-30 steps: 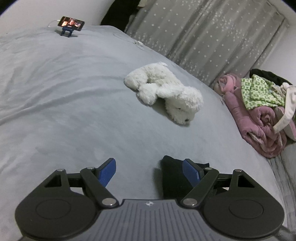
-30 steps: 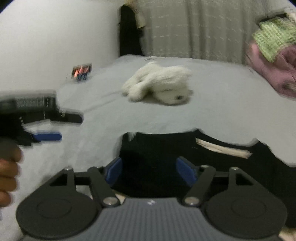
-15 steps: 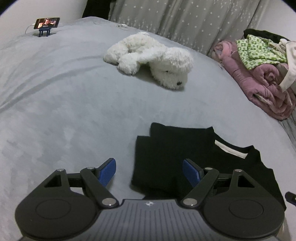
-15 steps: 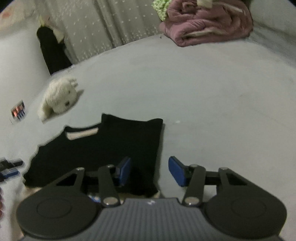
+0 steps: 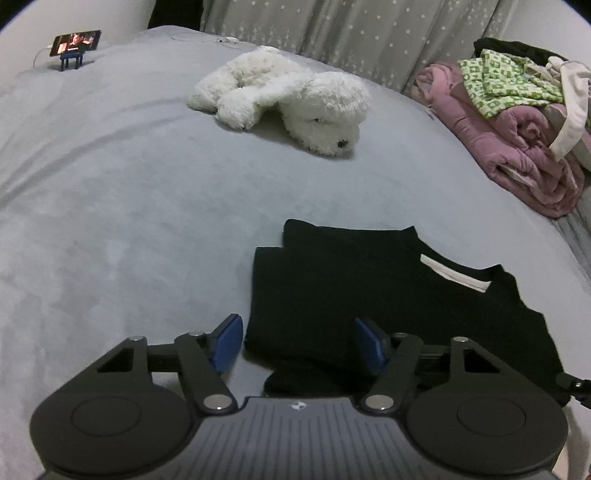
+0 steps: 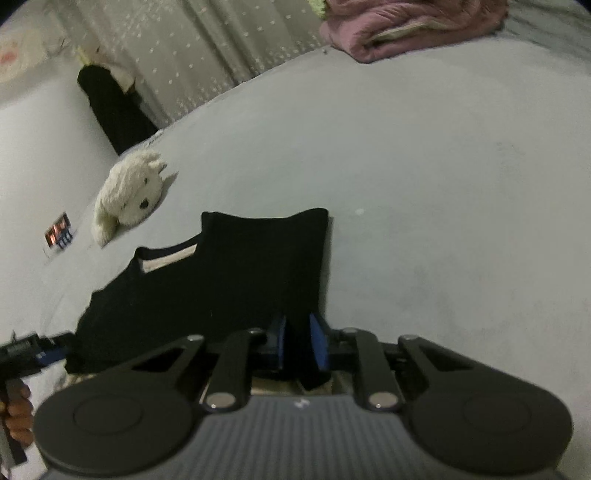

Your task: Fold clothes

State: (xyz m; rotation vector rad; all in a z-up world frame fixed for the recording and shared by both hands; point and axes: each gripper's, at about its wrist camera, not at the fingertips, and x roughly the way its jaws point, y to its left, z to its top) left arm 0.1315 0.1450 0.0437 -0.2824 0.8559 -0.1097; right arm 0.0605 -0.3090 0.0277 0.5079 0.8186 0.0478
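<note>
Black shirt (image 6: pixel 229 280) edge pinched in right hand-held gripper (image 6: pixel 298 341).

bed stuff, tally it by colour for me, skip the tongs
black: 1, the partly folded black shirt
white: 1, the plush dog
pink: 1, the bundled blanket
green and white: 1, the checked cloth on top of the blanket
dark: 1, the phone on a stand
total: 5

Grey bedsheet (image 5: pixel 110 192) covers the bed, softly creased, under dim indoor light. Grey star-patterned curtain (image 5: pixel 351 33) hangs behind the far edge. White wall (image 6: pixel 40 147) at the left side. Pink quilt (image 5: pixel 517 162) bundled at the right edge, beside the curtain.
</note>
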